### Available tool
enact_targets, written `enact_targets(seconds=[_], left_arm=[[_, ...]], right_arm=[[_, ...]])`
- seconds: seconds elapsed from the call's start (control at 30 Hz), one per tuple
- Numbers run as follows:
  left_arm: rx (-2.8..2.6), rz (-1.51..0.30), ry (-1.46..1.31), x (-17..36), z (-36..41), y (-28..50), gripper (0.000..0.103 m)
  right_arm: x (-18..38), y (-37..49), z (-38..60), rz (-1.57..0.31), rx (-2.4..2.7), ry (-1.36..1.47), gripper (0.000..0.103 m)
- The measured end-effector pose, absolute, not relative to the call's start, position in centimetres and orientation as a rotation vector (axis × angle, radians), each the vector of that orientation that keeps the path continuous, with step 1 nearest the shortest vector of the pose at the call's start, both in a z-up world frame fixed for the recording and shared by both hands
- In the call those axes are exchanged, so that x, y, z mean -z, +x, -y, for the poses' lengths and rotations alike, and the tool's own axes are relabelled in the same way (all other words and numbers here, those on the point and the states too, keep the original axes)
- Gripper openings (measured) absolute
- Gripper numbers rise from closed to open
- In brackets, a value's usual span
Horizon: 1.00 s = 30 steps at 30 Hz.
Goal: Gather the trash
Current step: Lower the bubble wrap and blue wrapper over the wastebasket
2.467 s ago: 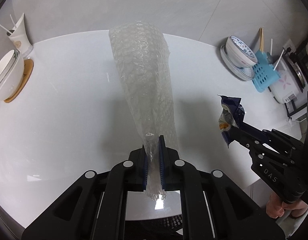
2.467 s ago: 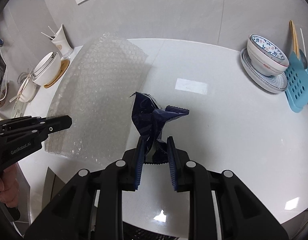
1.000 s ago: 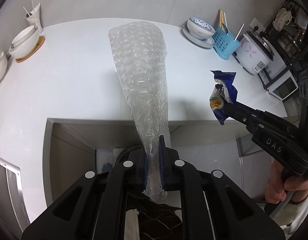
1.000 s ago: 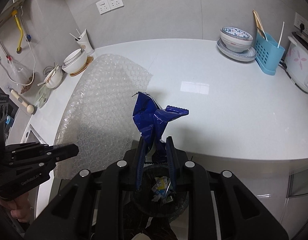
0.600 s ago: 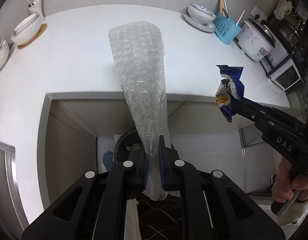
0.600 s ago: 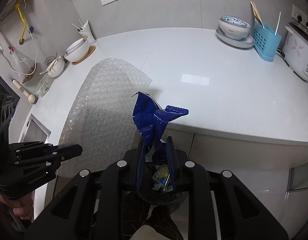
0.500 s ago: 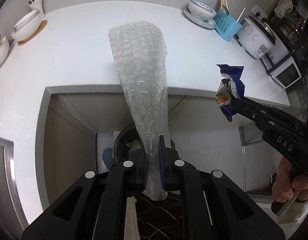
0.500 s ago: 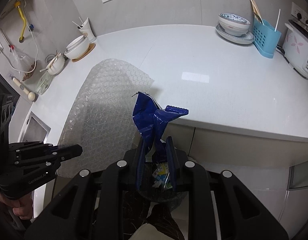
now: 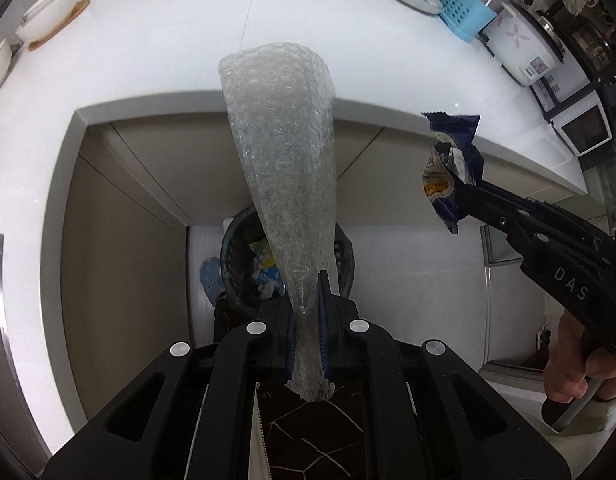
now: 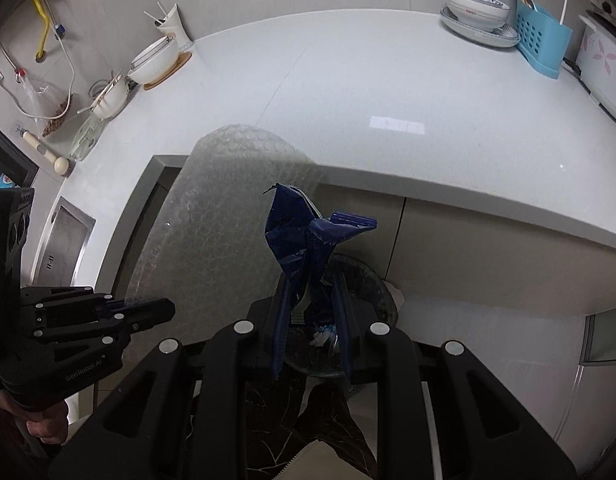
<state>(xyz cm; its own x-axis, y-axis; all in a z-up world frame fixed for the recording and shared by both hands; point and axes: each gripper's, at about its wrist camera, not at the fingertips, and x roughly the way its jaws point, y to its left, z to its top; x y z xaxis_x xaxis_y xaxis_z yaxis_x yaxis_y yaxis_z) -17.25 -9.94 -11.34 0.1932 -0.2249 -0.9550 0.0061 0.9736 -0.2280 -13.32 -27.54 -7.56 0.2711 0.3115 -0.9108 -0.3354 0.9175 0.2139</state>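
Note:
My left gripper [image 9: 308, 304] is shut on a sheet of clear bubble wrap [image 9: 282, 152] that stands up from its jaws, over a dark round trash bin [image 9: 236, 264] on the floor. In the right wrist view the same bubble wrap [image 10: 224, 216] hangs at the left, pinched by the left gripper [image 10: 164, 312]. My right gripper [image 10: 310, 304] is shut on a crumpled blue snack wrapper [image 10: 308, 240], with the trash bin [image 10: 372, 292] right below it. The left wrist view shows that wrapper [image 9: 452, 172] at the right, held in the right gripper [image 9: 464, 200].
The white L-shaped countertop [image 10: 368, 92] edge lies just ahead above beige cabinets. On it stand blue-patterned bowls [image 10: 476, 12], a light blue utensil holder [image 10: 542, 36], a rice cooker [image 9: 524, 52], white bowls [image 10: 156, 60] and a cup. A steel sink [image 10: 62, 240] sits left.
Both grippers have sunk and pulled back from the counter with their trash. The counter edge has slid up in both views and the bin on the floor now shows beneath both.

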Motion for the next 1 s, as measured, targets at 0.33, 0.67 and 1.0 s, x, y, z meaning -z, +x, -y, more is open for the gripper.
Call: enact_targets(seconds=[0.33, 0.67, 1.0], left_arm=[[0.139, -1.434, -0.184, 15.2, 10.1, -17.5, 0.008], [0.096, -1.466, -0.158, 21.4, 9.7, -16.6, 0.008], [0.107, -1.483, -0.103, 27.9, 11.1, -16.8, 0.008]], right_arm=[[11.0, -12.9, 27.5, -1.25, -0.433, -0.016, 0.02], [16.0, -12.7, 27.9, -1.293, -0.434, -0.009, 0.02], [19.7, -12.2, 27.5, -1.318, -0.427, 0.002, 0.02]])
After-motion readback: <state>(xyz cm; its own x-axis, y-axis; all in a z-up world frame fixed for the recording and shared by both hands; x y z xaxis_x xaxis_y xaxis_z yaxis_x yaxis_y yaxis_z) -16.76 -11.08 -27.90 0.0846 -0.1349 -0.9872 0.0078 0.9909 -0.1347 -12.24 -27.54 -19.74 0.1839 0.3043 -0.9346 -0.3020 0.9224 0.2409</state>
